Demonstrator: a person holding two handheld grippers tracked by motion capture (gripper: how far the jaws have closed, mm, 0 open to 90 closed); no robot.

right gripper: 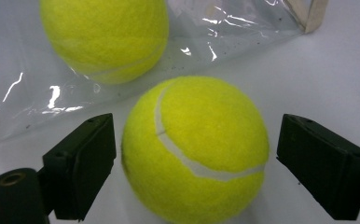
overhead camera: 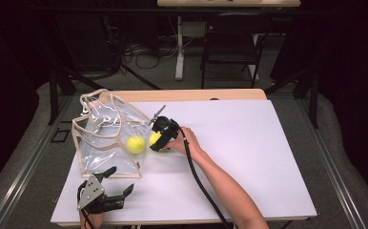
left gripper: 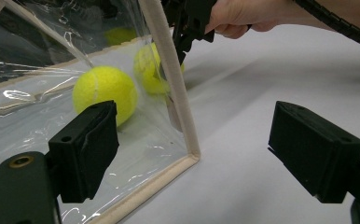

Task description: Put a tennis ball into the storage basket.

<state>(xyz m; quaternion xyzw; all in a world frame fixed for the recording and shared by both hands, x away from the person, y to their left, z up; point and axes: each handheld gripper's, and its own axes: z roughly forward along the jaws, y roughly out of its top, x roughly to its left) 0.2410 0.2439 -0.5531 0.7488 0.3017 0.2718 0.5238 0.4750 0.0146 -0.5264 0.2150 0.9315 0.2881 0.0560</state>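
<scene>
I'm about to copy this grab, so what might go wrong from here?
1. The tennis ball sits between the right gripper's jaws with gaps either side; an uneven squeeze might roll it away.
2. It lies close to the clear bag, so a jaw may snag the plastic.
3. The left gripper isn't holding the bag, which could shift.

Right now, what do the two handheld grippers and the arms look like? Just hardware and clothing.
Both grippers are black, each with two blocky rectangular jaws. The left gripper carries a grey three-cornered plate on top, and a brass-coloured ring sits at its jaw base. The right gripper trails a thick black ribbed cable along the forearm. No sleeve shows on the right forearm: it is bare.
</scene>
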